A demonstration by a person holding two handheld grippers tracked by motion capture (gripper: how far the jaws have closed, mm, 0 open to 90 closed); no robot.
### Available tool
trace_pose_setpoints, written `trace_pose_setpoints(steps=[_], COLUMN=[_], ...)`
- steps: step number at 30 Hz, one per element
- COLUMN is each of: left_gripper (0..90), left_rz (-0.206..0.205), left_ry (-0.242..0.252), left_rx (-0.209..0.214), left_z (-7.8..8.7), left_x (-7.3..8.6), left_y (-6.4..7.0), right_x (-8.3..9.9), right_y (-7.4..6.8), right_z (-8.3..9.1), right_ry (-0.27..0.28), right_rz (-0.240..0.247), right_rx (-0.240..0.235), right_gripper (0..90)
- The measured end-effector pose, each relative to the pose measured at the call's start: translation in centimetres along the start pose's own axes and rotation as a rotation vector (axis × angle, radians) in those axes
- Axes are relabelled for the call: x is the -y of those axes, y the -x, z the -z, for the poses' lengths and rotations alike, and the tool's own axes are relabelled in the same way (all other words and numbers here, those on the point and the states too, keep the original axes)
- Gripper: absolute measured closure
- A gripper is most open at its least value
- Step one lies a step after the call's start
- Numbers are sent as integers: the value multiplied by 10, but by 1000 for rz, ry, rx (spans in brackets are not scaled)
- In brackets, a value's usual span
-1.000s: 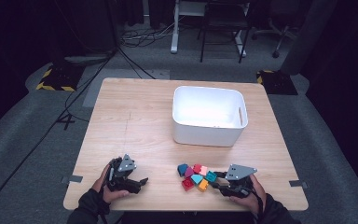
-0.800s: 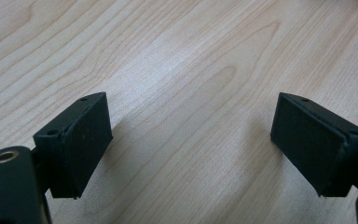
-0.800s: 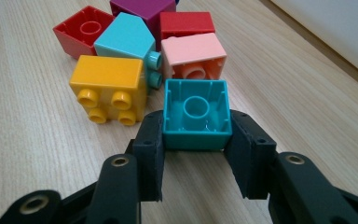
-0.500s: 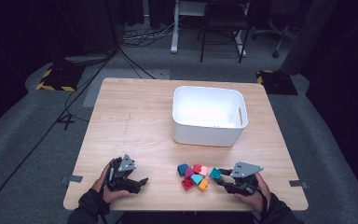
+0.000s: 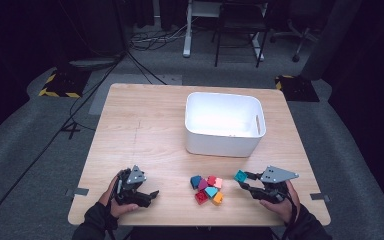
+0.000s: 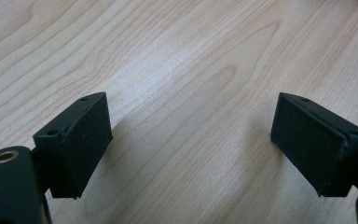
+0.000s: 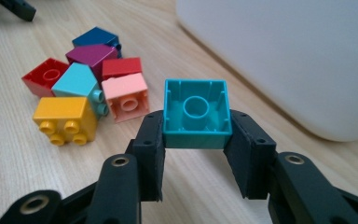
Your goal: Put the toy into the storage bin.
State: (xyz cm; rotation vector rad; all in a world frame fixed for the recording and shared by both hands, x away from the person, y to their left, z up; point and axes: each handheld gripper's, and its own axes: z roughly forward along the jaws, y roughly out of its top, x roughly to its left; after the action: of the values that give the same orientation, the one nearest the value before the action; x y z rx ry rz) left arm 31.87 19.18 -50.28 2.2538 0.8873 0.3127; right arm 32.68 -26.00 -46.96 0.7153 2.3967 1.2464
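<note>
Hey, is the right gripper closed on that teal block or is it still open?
Shut on it. In the right gripper view the right gripper has both jaws pressed against opposite sides of the teal block, hollow underside facing the camera.

bin (image 5: pixel 225 125) behind brick pile (image 5: pixel 207 188) | left claw (image 5: pixel 151 196) left of pile | right claw (image 5: pixel 243 181) right

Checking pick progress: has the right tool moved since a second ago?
Yes. The right tool, shut on the teal brick, has drawn back to the right, away from the brick pile. The white bin stayed put.
</note>
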Motion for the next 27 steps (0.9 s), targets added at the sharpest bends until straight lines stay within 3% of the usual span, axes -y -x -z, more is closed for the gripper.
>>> trace_pose_setpoints(steps=[12,27], left_gripper=[127,127], left_rz=[1,0], left_ry=[0,0], left_rx=[1,0], left_z=[0,0], left_x=[0,0], left_y=[0,0], right_x=[-18,-46], right_y=[14,25], right_z=[21,38], right_ry=[46,65], right_rz=[-13,7], right_rx=[64,92], right_gripper=[592,592])
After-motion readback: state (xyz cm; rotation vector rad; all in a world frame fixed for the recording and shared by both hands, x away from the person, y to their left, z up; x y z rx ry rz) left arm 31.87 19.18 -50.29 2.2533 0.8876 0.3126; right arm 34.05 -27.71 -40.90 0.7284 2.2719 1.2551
